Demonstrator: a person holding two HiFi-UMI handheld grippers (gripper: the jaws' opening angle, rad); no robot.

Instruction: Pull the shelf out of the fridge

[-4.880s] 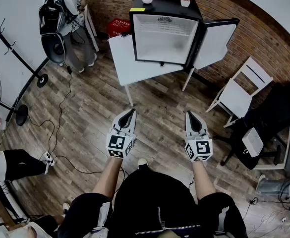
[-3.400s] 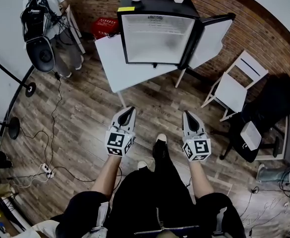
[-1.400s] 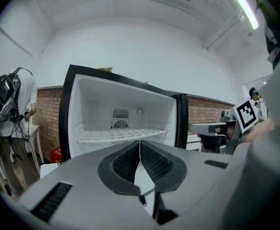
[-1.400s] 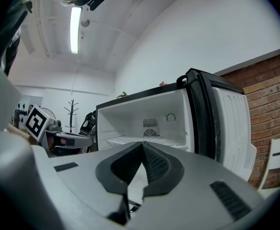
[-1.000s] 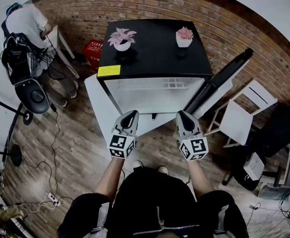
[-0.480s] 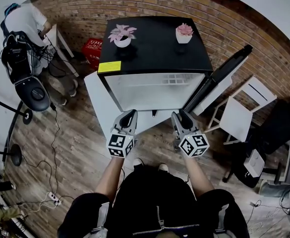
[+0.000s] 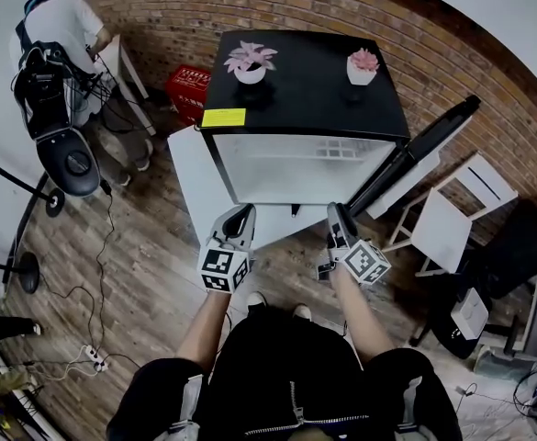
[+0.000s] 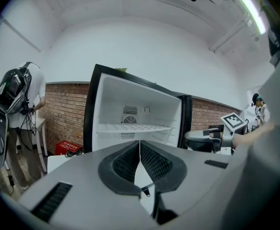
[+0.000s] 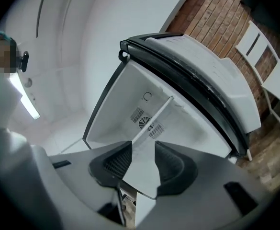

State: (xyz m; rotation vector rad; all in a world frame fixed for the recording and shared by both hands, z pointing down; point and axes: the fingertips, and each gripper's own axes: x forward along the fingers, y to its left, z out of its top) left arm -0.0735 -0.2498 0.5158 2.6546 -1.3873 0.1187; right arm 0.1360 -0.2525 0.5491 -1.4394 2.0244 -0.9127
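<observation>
Both tools short of the fridge, shelf untouched

The left tool (image 7: 239, 217) is pressed together and empty. The right tool (image 7: 339, 220) has just been opening, with nothing between its jaws. At twelve o'clock, the shelf (image 8: 132, 127) sits fully inside the open fridge (image 7: 305, 90). Reaching, gripping and pulling remain.

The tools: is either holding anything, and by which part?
Nothing is held. Left tool shut and empty; right tool has just been opening, nothing between its jaws.

**Shelf seated inside the open fridge**

The white grid shelf (image 8: 132, 127) lies level across the middle of the black, white-lined compact fridge (image 7: 305, 81). It sits fully inside, spanning wall to wall. The fridge stands upright and wide open.
</observation>
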